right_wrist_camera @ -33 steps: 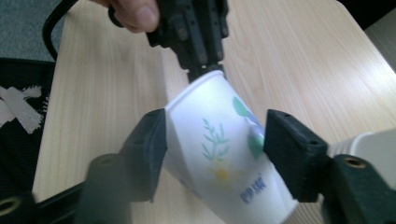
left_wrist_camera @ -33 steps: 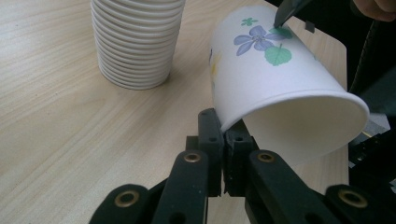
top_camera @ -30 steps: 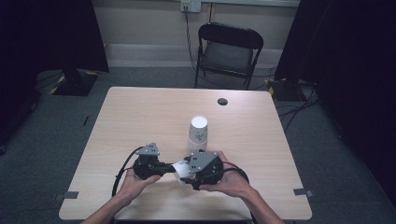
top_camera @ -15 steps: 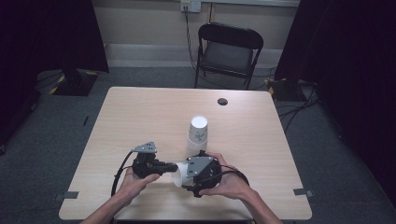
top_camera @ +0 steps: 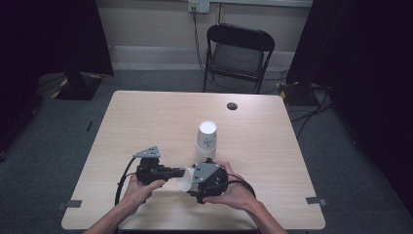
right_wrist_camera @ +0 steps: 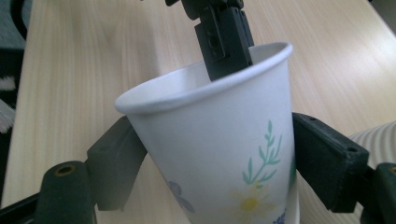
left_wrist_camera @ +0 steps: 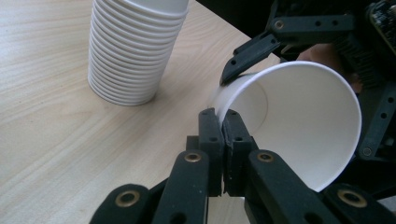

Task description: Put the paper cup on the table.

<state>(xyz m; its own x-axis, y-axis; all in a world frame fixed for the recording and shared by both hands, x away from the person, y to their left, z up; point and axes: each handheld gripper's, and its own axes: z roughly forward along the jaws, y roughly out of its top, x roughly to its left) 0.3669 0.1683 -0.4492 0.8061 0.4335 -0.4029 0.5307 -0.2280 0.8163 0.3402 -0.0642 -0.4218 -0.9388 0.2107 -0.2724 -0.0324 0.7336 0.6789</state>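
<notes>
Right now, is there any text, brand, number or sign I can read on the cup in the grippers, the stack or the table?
None can be read.
Paper cup, held by the left gripper and the right gripper: printed leaves and flowers, no words.
Stack of cups: plain ribbed white sides here; a small print shows in the high view, too small to read.
Table: bare wood grain.

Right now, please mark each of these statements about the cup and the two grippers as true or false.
1. The left gripper pinches the rim of the single cup. True.
2. The right gripper holds the cup's body between its jaws. True.
3. The stack of cups lies on its side. False: it stands on the table, mouths down.
4. The single cup is plain white outside. False: it bears a flower print.
5. A chair stands beyond the table. True.
</notes>
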